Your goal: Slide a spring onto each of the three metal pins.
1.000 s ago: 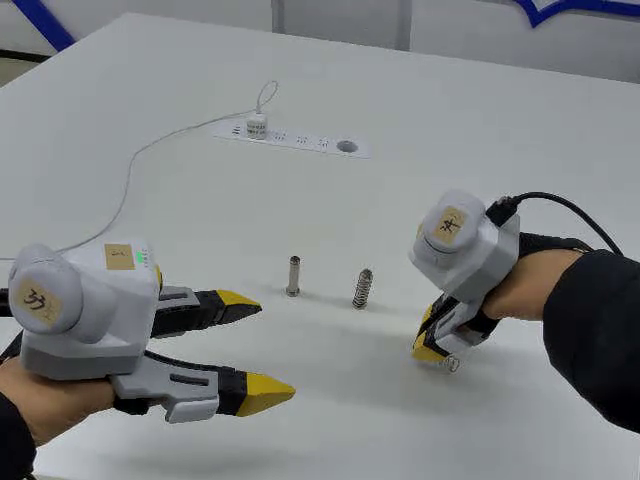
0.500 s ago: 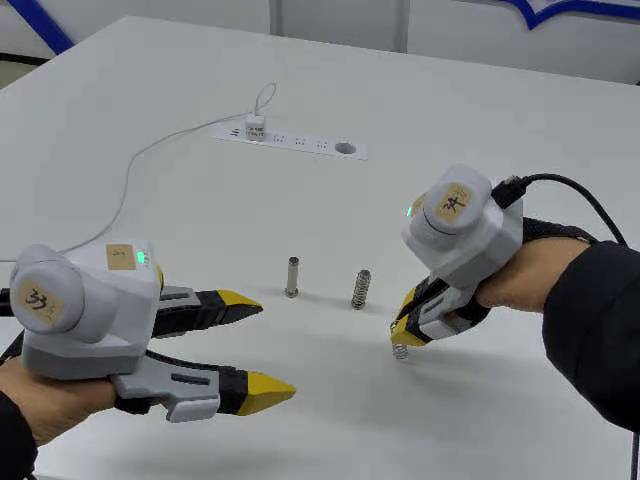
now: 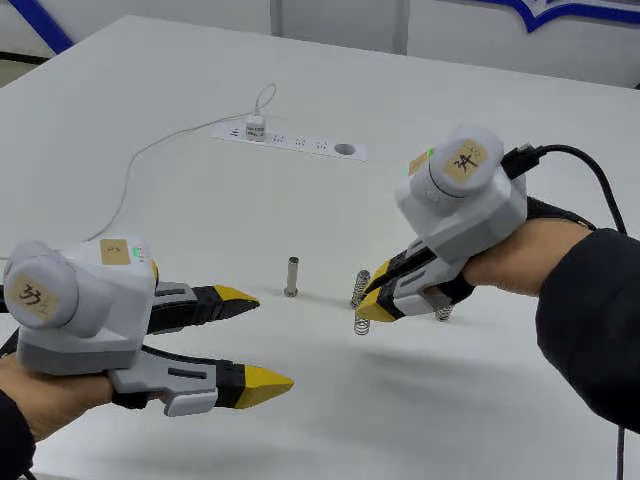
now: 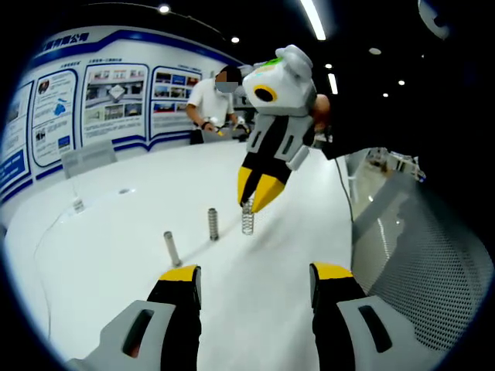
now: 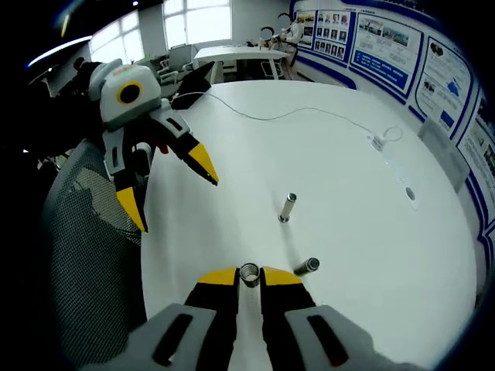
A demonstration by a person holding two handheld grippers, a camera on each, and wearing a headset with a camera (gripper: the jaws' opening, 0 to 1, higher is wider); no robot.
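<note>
Right gripper point(image 3: 375, 305): clenched on a small coil spring point(image 3: 362, 325), pinched between its yellow tips.
Held spring: upright below the tips and just in front of the sprung pin point(image 3: 360, 288). I cannot tell whether its lower end touches the tabletop point(image 3: 450, 80).
Sprung pin: stands upright on the tabletop with a spring coiled around it.
Bare pin point(image 3: 292, 276): upright, near the sprung pin on its left, with nothing on it.
Behind the right gripper: a small coiled piece point(image 3: 443, 313), probably another spring, partly hidden by the gripper body.
Left gripper point(image 3: 260, 338): released, jaws spread wide and holding nothing, low at the near left and well apart from both pins.
Far side: a white power strip point(image 3: 290, 140) lies flat, and a thin white cable point(image 3: 130, 180) trails from it toward the left edge.
</note>
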